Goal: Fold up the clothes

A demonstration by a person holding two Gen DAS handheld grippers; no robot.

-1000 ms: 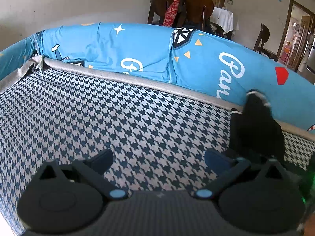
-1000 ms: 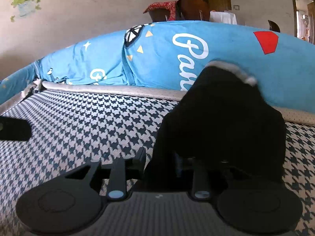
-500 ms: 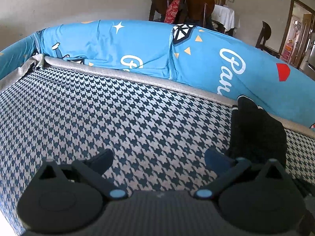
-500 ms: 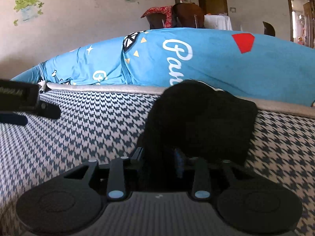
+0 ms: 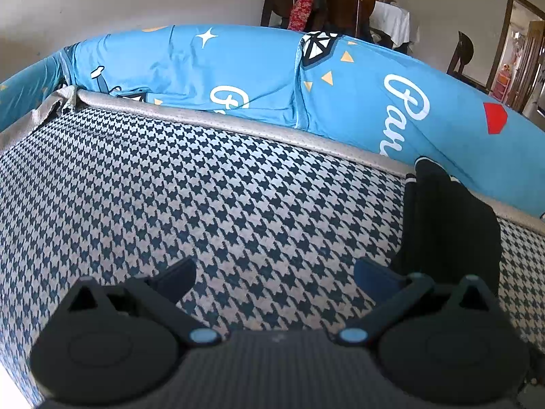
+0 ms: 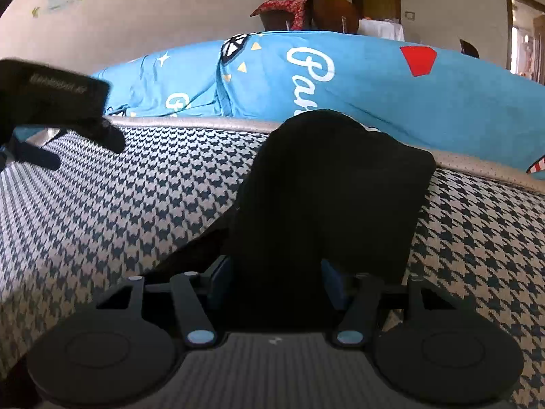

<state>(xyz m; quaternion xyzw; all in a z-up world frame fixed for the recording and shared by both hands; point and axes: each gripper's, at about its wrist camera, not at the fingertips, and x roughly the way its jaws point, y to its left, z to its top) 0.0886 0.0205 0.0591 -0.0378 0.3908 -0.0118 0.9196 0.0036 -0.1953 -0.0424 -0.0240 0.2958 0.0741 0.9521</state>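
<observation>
A folded black garment (image 6: 337,184) lies on the houndstooth-patterned surface (image 6: 153,197), its far end against the blue cushion. My right gripper (image 6: 276,283) is low at the garment's near edge. Its fingers are parted, with the cloth lying between the blue pads (image 6: 332,283). In the left wrist view the same black garment (image 5: 446,225) sits just beyond the right fingertip. My left gripper (image 5: 276,272) hovers open over bare houndstooth fabric (image 5: 204,204) with nothing between its fingers. The left gripper's body (image 6: 54,105) shows at the left edge of the right wrist view.
A long blue printed cushion (image 5: 272,78) runs along the back of the surface behind a grey piped edge (image 5: 238,126). Beyond it stand wooden chairs (image 5: 340,3) with a red cloth, a white-covered table and a doorway (image 5: 521,51).
The black garment has come down from a raised, held position to lie flat. My right gripper's fingers have spread apart from their tight pinch. The left gripper stays open and has shifted slightly.
</observation>
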